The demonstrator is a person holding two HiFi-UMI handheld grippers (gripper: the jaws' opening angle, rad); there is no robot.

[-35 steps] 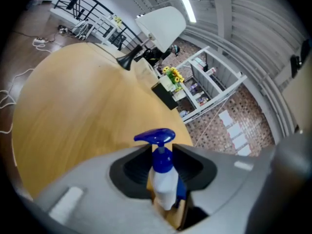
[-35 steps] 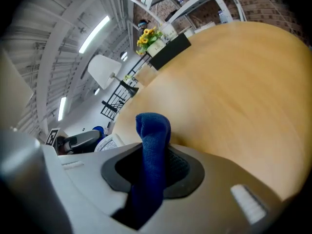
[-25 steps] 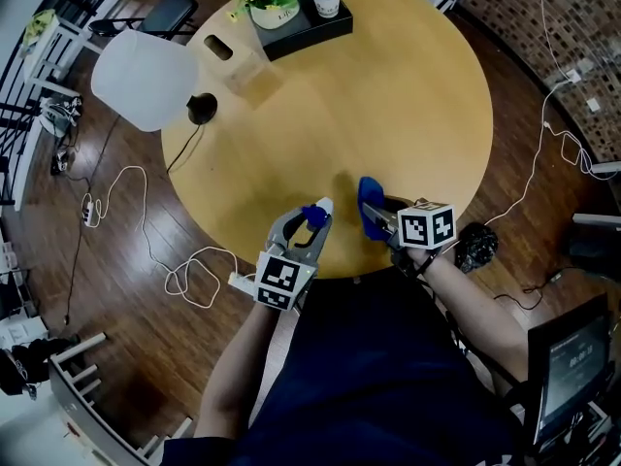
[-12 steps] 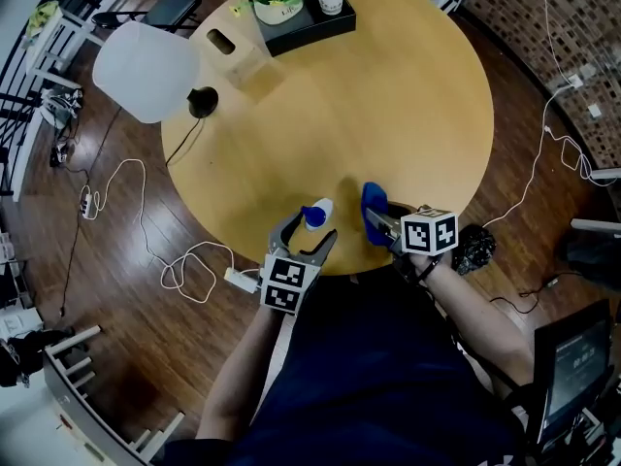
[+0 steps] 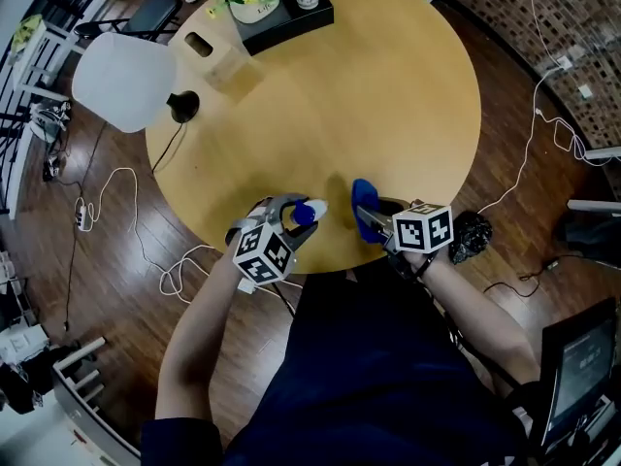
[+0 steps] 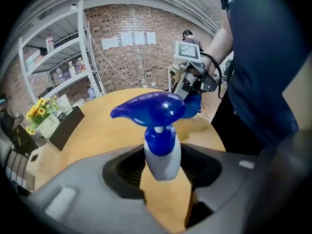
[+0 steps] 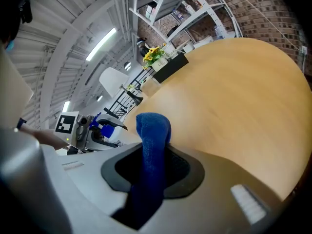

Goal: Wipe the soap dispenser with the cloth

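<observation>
Soap dispenser wiping stands at the approach step: cloth and dispenser are not yet in contact. At the near edge of the round light-wood table (image 5: 388,85), the small white plastic soap dispenser with blue pump head (image 5: 309,209) is pinched by the left gripper (image 5: 291,214), whose jaws have just been closing onto its body. The folded blue cloth (image 5: 364,202) is clamped upright in the right gripper (image 5: 376,219), near but apart. Next, the cloth is to be pressed against the dispenser and rubbed along it.
</observation>
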